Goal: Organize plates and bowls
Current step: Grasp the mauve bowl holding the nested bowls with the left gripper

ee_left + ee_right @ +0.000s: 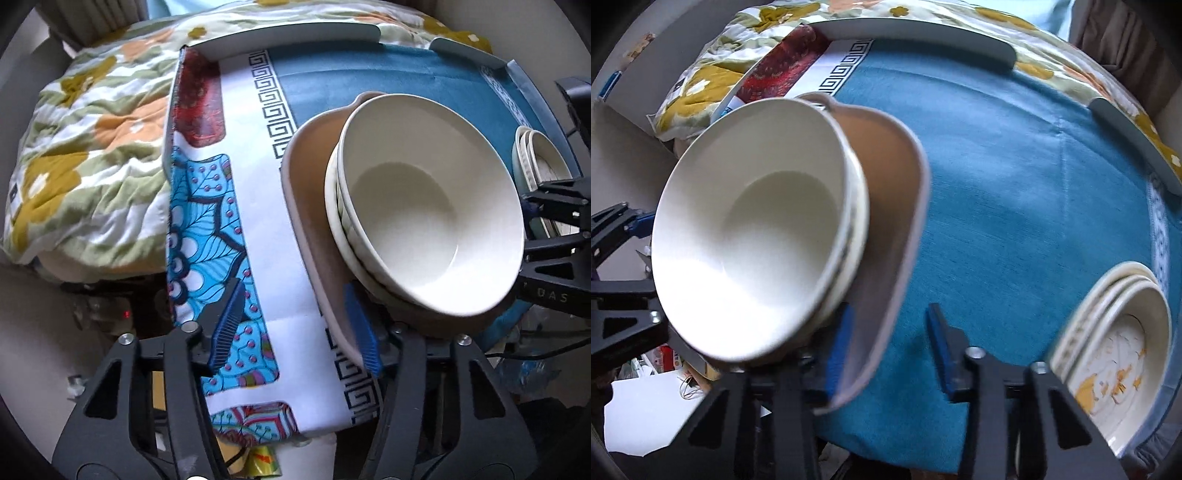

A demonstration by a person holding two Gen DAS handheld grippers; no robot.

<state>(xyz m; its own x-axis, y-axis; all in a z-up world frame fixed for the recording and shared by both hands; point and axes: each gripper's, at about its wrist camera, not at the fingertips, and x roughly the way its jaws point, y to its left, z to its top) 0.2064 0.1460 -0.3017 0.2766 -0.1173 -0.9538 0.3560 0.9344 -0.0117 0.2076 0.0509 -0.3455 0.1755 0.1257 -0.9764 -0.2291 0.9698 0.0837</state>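
bowls (424, 218) stacked on tan tray (306, 206), both tools straddling tray rims, grip unclear, plates (1115, 354) nearby

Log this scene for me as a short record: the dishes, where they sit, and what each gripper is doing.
surface: blue cloth
tray: brown tray on the cloth
bowls: stacked white bowls sitting in the tray
plates: patterned plates, stacked on the cloth, apart from the tray
left gripper: open, straddling the tray's left rim
right gripper: open, straddling the tray's right rim
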